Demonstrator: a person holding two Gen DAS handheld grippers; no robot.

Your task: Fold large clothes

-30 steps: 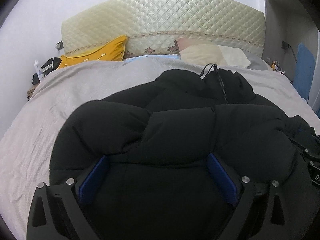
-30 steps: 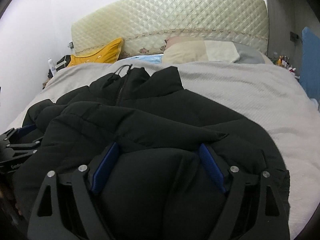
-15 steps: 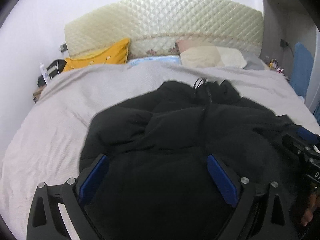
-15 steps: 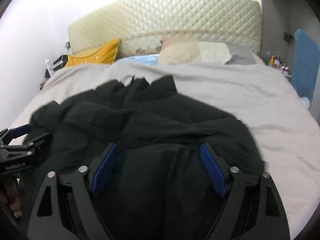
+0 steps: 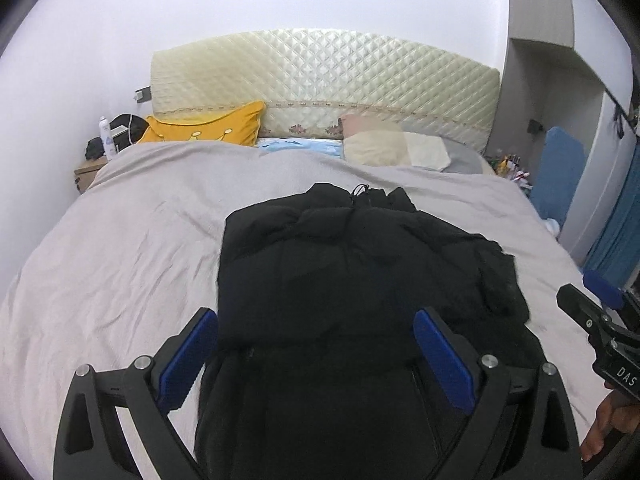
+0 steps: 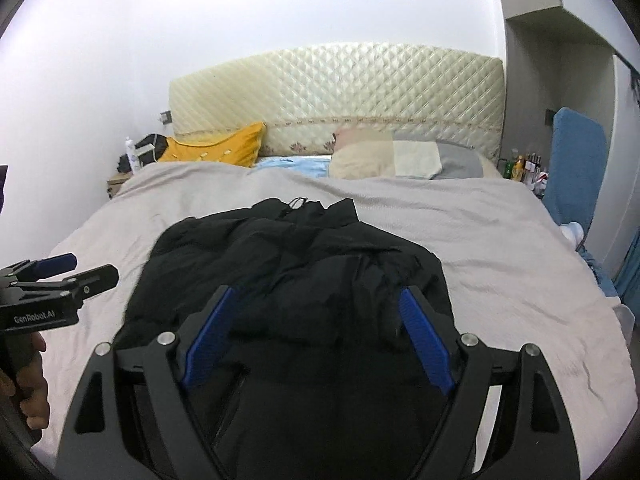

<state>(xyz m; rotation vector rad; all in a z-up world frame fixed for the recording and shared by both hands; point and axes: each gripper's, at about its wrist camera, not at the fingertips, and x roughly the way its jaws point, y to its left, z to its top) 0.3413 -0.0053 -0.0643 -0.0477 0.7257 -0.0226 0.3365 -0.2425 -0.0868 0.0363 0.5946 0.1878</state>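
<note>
A black puffer jacket [image 5: 352, 272] lies folded into a compact pile on the grey bedspread [image 5: 120, 248], collar and drawstring toward the headboard. It also shows in the right wrist view [image 6: 304, 264]. My left gripper [image 5: 316, 344] is open and empty, held above the jacket's near end. My right gripper [image 6: 316, 320] is open and empty too, above the near end from the other side. The right gripper shows at the right edge of the left wrist view [image 5: 600, 320], and the left gripper at the left edge of the right wrist view [image 6: 52, 276].
A quilted cream headboard [image 5: 328, 76] stands at the far end, with a yellow pillow [image 5: 208, 128] and a beige pillow [image 5: 392, 148]. A nightstand [image 5: 86, 172] with a bottle sits far left. Blue items [image 5: 560, 172] stand by the right wall.
Both grippers have pulled back and risen away from the jacket. The jacket looks smaller and farther off, and more bedspread shows around it. Both stay open.
</note>
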